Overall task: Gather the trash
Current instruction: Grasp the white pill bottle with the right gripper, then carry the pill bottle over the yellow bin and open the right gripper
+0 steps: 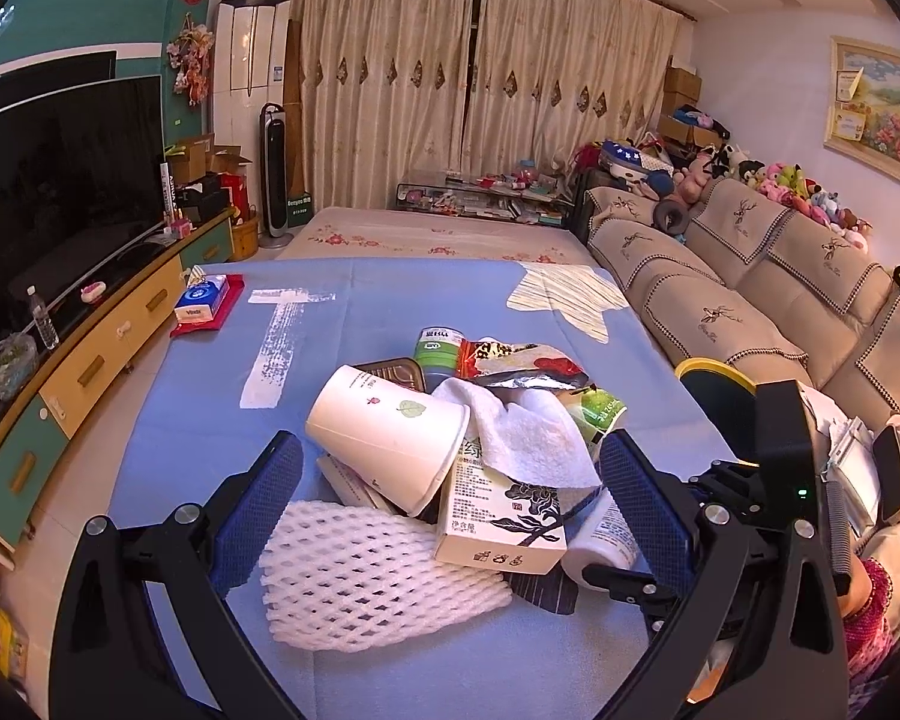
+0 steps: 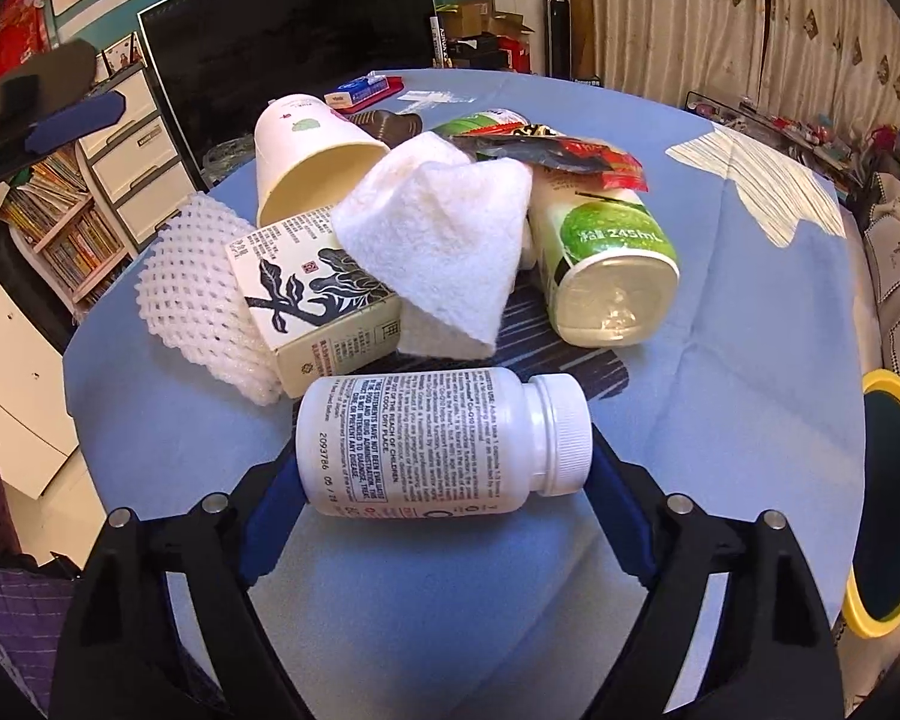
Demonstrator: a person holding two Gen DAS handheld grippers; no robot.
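A pile of trash lies on the blue table [image 1: 390,324]: a paper cup [image 1: 390,435] on its side, a white foam net [image 1: 366,582], a printed carton [image 1: 504,510], a white cloth [image 1: 522,432], a green can [image 1: 441,351] and a snack wrapper [image 1: 522,363]. My left gripper [image 1: 450,498] is open, its fingers on either side of the cup and carton. My right gripper [image 2: 444,480] is shut on a white pill bottle [image 2: 438,441] lying crosswise between the pads. The right wrist view also shows the carton [image 2: 318,300], cloth [image 2: 444,252], net [image 2: 204,294], cup [image 2: 312,150] and a green-labelled bottle [image 2: 606,258].
A bin with a yellow rim [image 2: 888,504] stands at the table's right edge, also in the left wrist view [image 1: 717,375]. A tissue pack [image 1: 201,300] lies at the table's far left. A sofa [image 1: 750,276] runs along the right, a TV cabinet [image 1: 90,360] along the left.
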